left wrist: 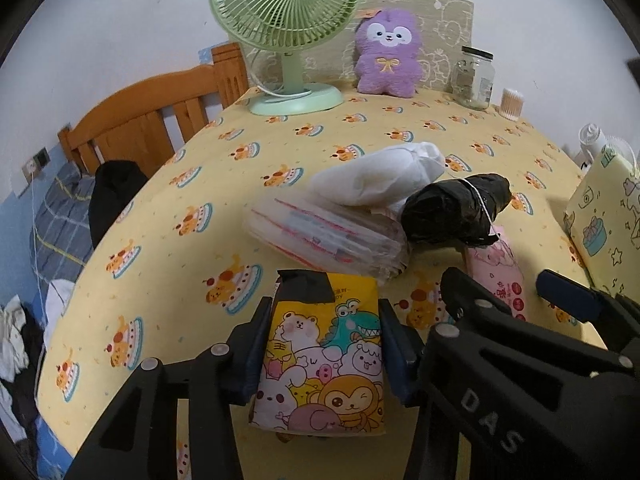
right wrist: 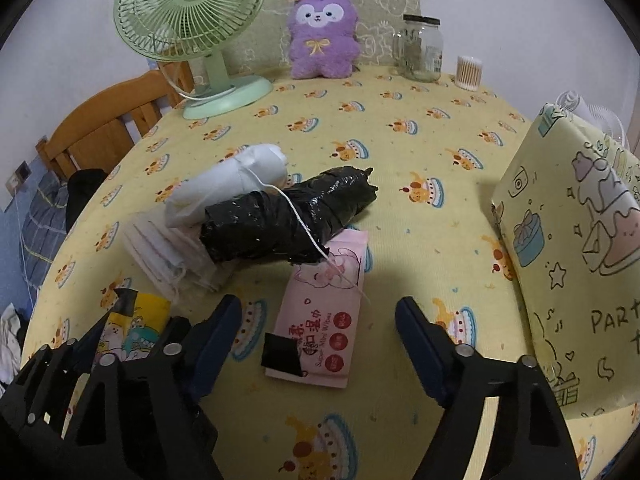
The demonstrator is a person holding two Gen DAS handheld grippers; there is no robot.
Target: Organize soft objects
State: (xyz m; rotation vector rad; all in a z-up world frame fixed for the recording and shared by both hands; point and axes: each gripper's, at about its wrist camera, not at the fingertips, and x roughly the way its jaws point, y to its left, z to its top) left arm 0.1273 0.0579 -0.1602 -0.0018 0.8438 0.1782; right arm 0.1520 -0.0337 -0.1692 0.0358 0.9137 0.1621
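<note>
My left gripper point(left wrist: 322, 344) is shut on a yellow cartoon-animal tissue pack point(left wrist: 324, 364), held just above the near edge of the yellow tablecloth point(left wrist: 192, 184); the pack also shows in the right wrist view point(right wrist: 136, 328). My right gripper point(right wrist: 318, 332) is open and empty, its jaws on either side of a pink wet-wipes pack point(right wrist: 324, 320) lying on the table. Behind lie a black wrapped roll point(right wrist: 288, 216), a white cloth bundle point(right wrist: 232, 188) and a clear pack of white sheets point(left wrist: 328, 236).
A green fan point(right wrist: 192, 32), purple plush point(right wrist: 322, 32), glass jar point(right wrist: 420, 48) and cotton-swab tub point(right wrist: 469, 72) stand along the back. A yellow gift bag point(right wrist: 572, 248) stands at the right. A wooden bed frame point(left wrist: 152, 116) is off the left edge.
</note>
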